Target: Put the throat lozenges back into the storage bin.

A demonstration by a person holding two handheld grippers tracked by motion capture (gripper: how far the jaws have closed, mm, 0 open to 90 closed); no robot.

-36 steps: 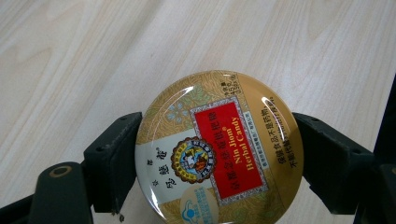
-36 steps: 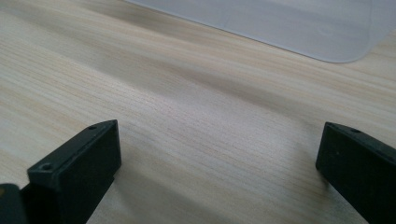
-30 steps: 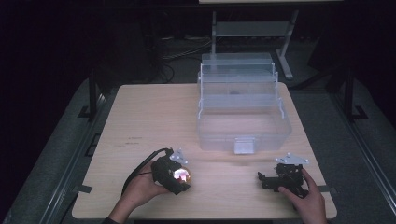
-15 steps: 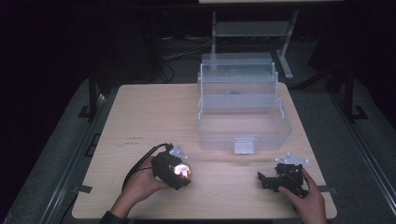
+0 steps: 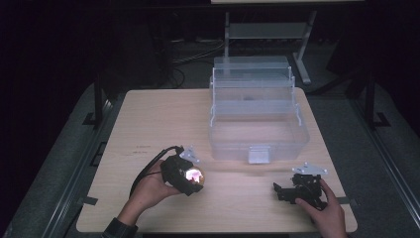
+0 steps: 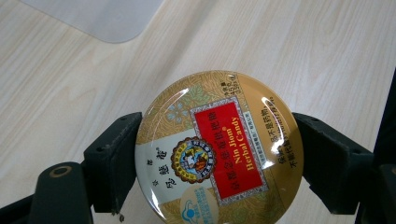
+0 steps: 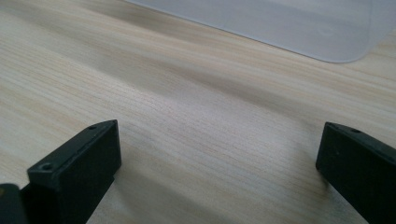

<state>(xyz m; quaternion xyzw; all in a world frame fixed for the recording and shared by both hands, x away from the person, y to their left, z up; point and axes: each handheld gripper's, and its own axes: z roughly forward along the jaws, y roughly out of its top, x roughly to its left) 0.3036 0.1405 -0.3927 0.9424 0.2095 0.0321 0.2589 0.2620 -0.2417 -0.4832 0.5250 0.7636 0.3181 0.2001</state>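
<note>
Left gripper (image 6: 212,154) pinches the round candy tin (image 6: 218,149) above the bench (image 5: 163,119), short of the open clear toolbox (image 5: 257,124); stowing remains. Right gripper (image 7: 219,172) spread, empty.

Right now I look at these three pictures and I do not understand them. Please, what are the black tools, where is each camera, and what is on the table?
A person sits at a wooden table and holds a hand tool in each hand. Each tool is a gripper with two black fingers that pinch things.

The high view looks down from above the person. It shows the left gripper, the right gripper and a clear plastic box, open, with stepped trays.

The other two pictures come from small cameras that ride on the grippers and look along their fingers. In the left gripper view, the fingers press on both sides of a round gold and red candy tin. In the right gripper view, the fingers stand wide apart with bare table between them.
</note>
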